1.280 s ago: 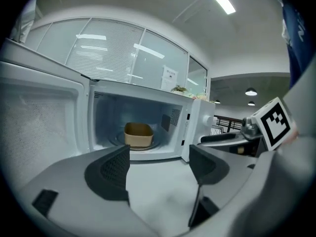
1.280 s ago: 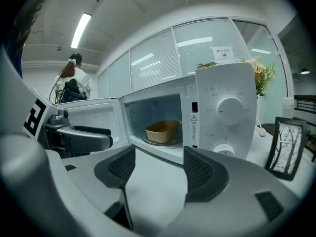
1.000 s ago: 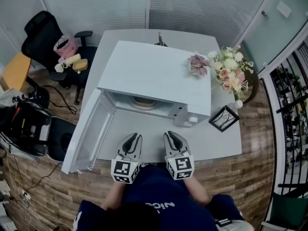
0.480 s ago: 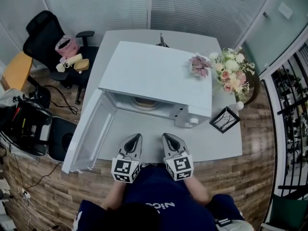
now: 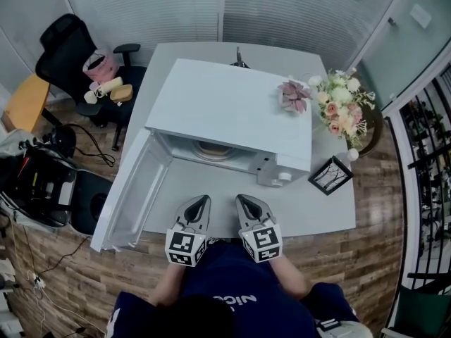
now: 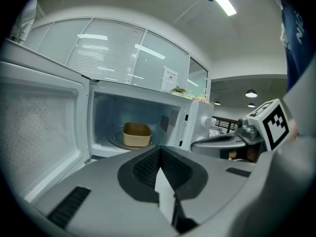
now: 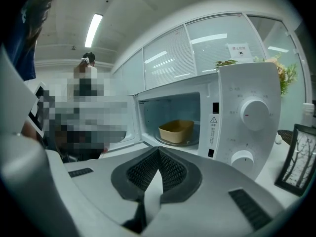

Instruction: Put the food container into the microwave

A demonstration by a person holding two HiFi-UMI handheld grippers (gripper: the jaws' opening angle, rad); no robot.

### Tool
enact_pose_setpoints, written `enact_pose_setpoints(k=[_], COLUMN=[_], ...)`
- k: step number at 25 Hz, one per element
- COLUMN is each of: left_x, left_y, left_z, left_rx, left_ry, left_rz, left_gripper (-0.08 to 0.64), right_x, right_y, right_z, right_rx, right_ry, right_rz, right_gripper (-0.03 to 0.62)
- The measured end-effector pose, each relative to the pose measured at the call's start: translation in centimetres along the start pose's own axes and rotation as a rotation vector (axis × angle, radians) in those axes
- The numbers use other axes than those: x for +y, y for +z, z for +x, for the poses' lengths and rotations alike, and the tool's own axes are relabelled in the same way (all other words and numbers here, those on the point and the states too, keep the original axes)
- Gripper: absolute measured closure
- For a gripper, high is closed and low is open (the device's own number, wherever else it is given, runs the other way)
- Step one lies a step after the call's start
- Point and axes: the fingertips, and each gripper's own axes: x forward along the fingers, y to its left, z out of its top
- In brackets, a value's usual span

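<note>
Food container (image 5: 213, 148) is already placed inside the microwave (image 5: 232, 104), so the task is judged done; the door (image 5: 130, 196) is left swung open at left. Left hand-held gripper (image 5: 202, 199) and right hand-held gripper (image 5: 241, 198) are held near, jaws together, empty

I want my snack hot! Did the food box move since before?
No. The food container sits at the same spot inside the microwave.

One microwave (image 5: 225, 111), one food container (image 6: 137, 134), two grippers (image 5: 202, 200) (image 5: 240, 198)
</note>
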Motion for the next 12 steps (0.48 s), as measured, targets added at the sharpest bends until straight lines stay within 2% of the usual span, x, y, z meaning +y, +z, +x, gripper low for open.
enact_pose_setpoints(k=[6, 12], left_x=[-0.77, -0.5], left_y=[0.36, 0.49], left_z=[0.34, 0.37], left_rx=[0.001, -0.006], left_ry=[-0.019, -0.015], left_rz=[0.044, 0.042], left_gripper=[0.558, 0.558], right_x=[-0.1, -0.44], right_y=[0.31, 0.45], right_z=[0.13, 0.07], right_rx=[-0.007, -0.017], right_ry=[0.0, -0.014], right_rz=[-0.011, -0.005], right_gripper=[0.584, 0.584])
